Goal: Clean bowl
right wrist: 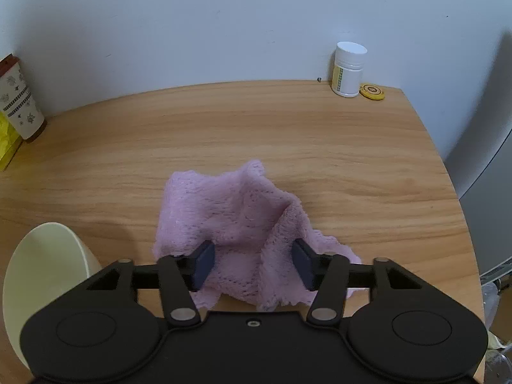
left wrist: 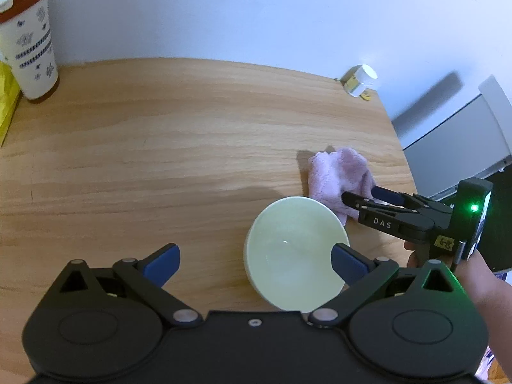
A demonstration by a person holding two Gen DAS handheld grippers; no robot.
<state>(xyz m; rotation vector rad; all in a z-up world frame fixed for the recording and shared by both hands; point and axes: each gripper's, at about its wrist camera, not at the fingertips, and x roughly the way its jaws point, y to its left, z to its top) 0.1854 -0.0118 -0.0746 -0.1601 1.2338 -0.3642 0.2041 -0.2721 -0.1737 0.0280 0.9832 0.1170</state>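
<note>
A pale cream bowl (left wrist: pixel 296 252) stands upright on the wooden table (left wrist: pixel 160 160) and looks empty. My left gripper (left wrist: pixel 254 262) hovers just in front of it, open wide, with its right finger in front of the bowl's right rim. Nothing is held. A crumpled pink cloth (right wrist: pixel 236 217) lies on the table just right of the bowl (right wrist: pixel 41 272). My right gripper (right wrist: pixel 254 265) is low over the cloth's near part, jaws half open, one finger on each side of a raised fold. The left wrist view shows the right gripper (left wrist: pixel 360 193) at the cloth (left wrist: pixel 336 172), held by a hand (left wrist: pixel 480 275).
A patterned cup with a brown lid (left wrist: pixel 27 41) and a yellow packet (left wrist: pixel 6 108) stand at the far left by the wall. A white pill bottle (right wrist: pixel 348 70) and a yellow disc (right wrist: pixel 372 91) sit at the far right corner. The table edge (right wrist: pixel 448 176) runs down the right, beside a grey cabinet (right wrist: pixel 489 192).
</note>
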